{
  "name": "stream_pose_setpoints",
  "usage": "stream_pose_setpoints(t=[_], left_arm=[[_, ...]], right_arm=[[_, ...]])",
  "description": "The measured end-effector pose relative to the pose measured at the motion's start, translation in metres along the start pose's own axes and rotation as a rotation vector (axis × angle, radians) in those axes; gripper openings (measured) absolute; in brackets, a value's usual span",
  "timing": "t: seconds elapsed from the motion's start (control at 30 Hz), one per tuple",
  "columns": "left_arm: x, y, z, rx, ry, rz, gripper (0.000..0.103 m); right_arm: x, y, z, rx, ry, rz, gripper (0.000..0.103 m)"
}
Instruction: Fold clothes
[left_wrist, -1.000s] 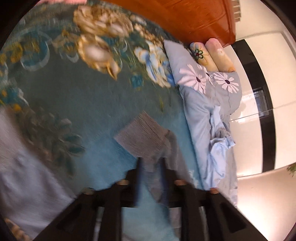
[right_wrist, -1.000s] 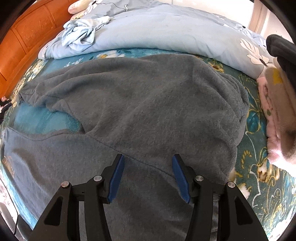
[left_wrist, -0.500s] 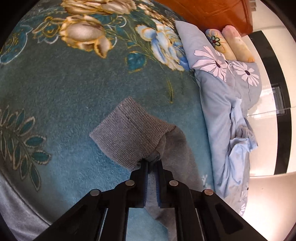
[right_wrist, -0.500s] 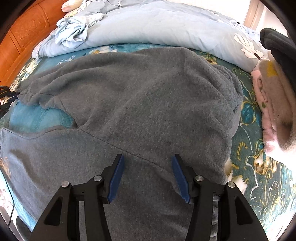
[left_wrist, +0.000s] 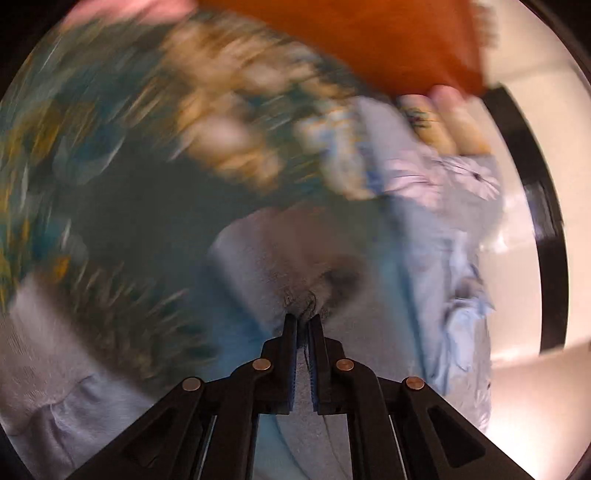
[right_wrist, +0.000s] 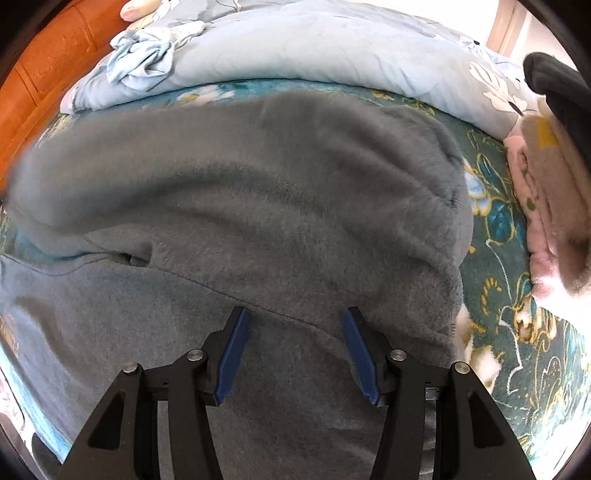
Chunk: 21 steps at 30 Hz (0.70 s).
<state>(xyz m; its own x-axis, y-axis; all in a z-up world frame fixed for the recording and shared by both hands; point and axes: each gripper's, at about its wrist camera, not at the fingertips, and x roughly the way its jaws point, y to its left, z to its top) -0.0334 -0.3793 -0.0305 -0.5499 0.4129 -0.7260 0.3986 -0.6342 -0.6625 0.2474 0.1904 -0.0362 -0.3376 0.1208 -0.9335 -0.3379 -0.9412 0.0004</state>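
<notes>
Left hand-held gripper (left_wrist: 303, 319): jaws pinched together on grey fabric, pointed obliquely downward. Right hand-held gripper (right_wrist: 293, 325): jaws held apart, nothing clamped between them, angled steeply downward.

We are finding no text, label, brand, number or sign that can be read in either view. We are seeing only a faint yellowish mark on the grey garment (right_wrist: 258, 221) at the far left edge of the right wrist view, and it is too blurred and too cut off to tell whether it is lettering. The left wrist view is smearing too heavily for anything to be read.
</notes>
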Motion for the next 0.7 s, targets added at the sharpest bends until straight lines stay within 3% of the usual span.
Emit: stream_pose_setpoints(t=[0.2,0.37,0.47,0.63,0.7], left_arm=[[-0.001,0.017,-0.007,-0.01,0.003,-0.026,0.006],[0.001,0.017,-0.003,0.031,0.015,-0.004,0.006],[0.001,0.022,-0.004,0.014,0.02,-0.014,0.007],[0.004,0.021,-0.005,0.016,0.026,-0.001,0.008],[0.005,0.019,-0.006,0.017,0.031,0.011,0.009]], right_arm=[[-0.017,0.006,0.007,-0.032,-0.051,0.073,0.055],[-0.037,0.01,0.045,-0.117,-0.182,0.106,0.055],[-0.036,-0.006,0.079,-0.11,-0.235,0.074,0.055],[0.0,-0.04,0.127,-0.087,-0.118,0.054,0.055],[0.012,-0.045,0.132,-0.088,-0.068,0.114,0.055]])
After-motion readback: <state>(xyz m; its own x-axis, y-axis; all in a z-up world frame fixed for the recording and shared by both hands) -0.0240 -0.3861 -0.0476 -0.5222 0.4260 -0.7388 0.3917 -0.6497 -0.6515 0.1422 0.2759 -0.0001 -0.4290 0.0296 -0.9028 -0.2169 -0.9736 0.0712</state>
